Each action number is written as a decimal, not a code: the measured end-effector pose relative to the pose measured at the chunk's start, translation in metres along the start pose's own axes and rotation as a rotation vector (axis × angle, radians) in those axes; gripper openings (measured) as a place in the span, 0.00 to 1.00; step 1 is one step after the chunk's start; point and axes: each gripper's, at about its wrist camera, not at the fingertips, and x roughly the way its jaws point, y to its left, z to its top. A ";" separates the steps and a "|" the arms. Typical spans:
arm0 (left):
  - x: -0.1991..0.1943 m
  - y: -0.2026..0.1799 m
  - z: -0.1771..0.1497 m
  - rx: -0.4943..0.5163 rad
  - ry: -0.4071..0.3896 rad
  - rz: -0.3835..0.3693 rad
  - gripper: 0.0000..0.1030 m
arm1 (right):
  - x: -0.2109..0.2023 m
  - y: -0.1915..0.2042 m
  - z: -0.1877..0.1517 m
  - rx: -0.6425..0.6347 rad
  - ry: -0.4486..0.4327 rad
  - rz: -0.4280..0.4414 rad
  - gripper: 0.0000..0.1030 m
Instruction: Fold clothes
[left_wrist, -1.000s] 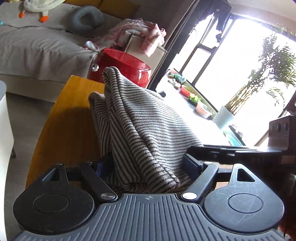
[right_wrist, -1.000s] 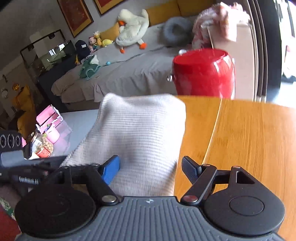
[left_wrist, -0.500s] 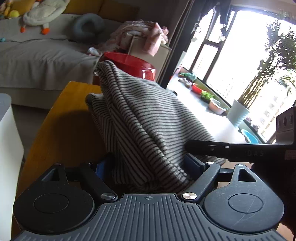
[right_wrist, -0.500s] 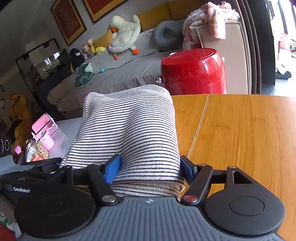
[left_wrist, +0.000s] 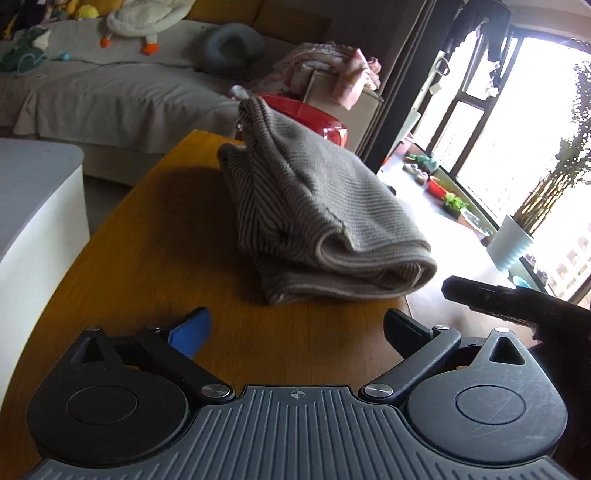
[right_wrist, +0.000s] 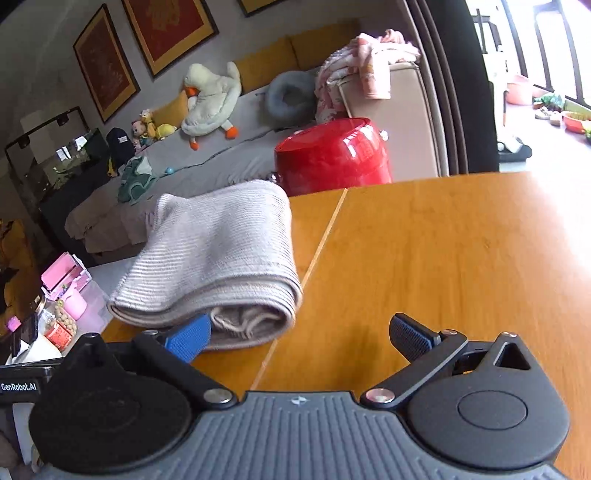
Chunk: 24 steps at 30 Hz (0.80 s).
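**Striped top let go, folded bundle left on the table**

Left wrist: the left gripper (left_wrist: 295, 328), clamped on the striped garment (left_wrist: 314, 206) half a second earlier, was spread wide and backed off. The bundle was left folded on the wooden table (left_wrist: 147, 258), just ahead.

Right wrist: the right gripper (right_wrist: 299, 332) was likewise opened wide; the garment was seen just beyond its blue finger, so this fold looked finished.

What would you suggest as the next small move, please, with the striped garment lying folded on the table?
Probably draw both tongs back: the left tongs and right tongs are open and empty, and the striped garment rests folded on the wooden table.
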 end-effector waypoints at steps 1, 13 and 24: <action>-0.002 -0.004 -0.005 0.008 -0.008 0.021 1.00 | -0.005 -0.002 -0.005 0.001 0.000 -0.012 1.00; -0.005 -0.032 -0.021 0.057 -0.042 0.167 1.00 | -0.032 -0.002 -0.040 -0.070 0.004 -0.103 1.00; 0.004 -0.045 -0.021 0.124 -0.013 0.237 1.00 | -0.017 0.015 -0.041 -0.195 0.056 -0.243 1.00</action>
